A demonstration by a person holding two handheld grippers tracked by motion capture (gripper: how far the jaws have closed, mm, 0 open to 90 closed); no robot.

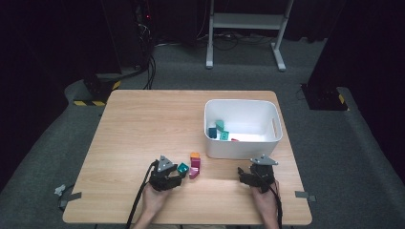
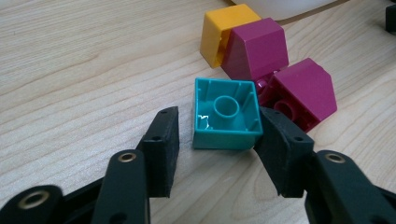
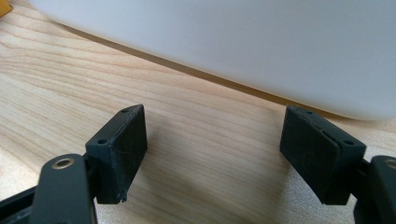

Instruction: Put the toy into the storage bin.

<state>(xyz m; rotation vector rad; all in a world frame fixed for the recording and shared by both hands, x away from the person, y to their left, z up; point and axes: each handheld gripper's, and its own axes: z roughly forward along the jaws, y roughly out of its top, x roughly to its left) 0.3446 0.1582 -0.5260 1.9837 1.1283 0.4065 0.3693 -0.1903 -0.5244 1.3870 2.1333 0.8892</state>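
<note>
High overhead; gripper cameras close, table-level.

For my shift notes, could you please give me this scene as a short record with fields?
work surface: wooden table
left gripper: around the teal brick, right pad touching, left pad apart
teal brick: hollow side up
beside it: two magenta bricks, orange brick
right gripper: open, nothing between the jaws, facing the white bin
in bin: several small bricks
</note>
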